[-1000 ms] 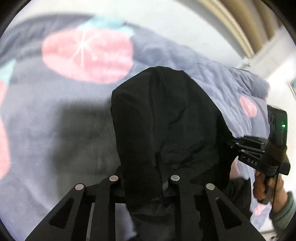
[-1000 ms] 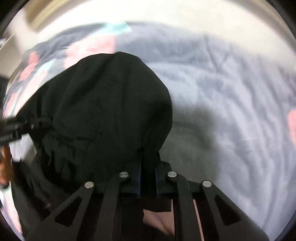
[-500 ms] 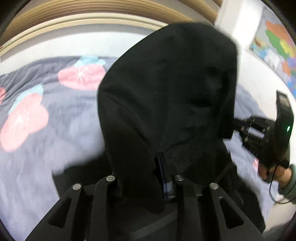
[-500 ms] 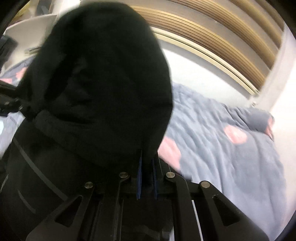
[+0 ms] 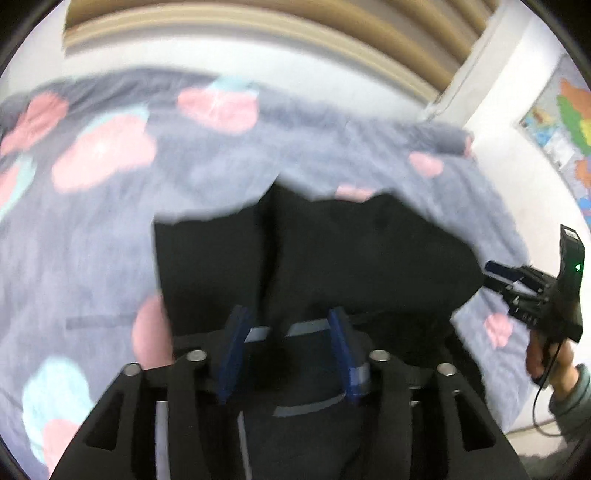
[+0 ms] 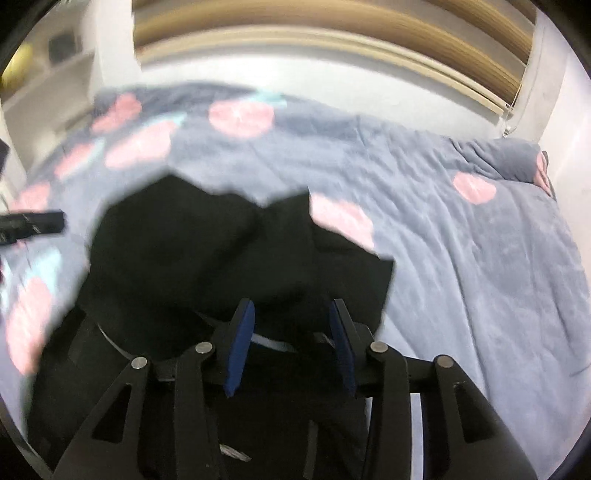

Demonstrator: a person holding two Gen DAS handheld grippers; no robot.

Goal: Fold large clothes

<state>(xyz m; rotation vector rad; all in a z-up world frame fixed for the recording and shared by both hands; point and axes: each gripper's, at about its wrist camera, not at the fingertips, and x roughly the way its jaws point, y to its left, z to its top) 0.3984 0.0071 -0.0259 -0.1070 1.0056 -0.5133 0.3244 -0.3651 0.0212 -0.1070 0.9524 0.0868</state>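
A large black garment (image 5: pixel 351 251) with thin grey stripes lies spread on the bed, blurred by motion. My left gripper (image 5: pixel 288 317) hovers over its near edge. Its jaws are opening, and the blue pads (image 5: pixel 236 332) stand apart without pressing the dark cloth seen in the gap. In the right wrist view the same garment (image 6: pixel 184 251) lies below my right gripper (image 6: pixel 292 310), whose jaws are also opening, pads clear of the cloth. The right gripper (image 5: pixel 517 280) also shows at the right edge of the left view, held by a hand (image 5: pixel 550 365).
A grey-blue blanket (image 6: pixel 461 258) with pink strawberry prints covers the bed. A wooden slatted headboard (image 6: pixel 369 33) and white wall run behind it. A colourful map (image 5: pixel 569 122) hangs on the right wall. White shelves (image 6: pixel 55 74) stand at the far left.
Both grippers were shut on the black garment, holding it up in front of the cameras. Now both have opened and the cloth has dropped flat onto the bed.
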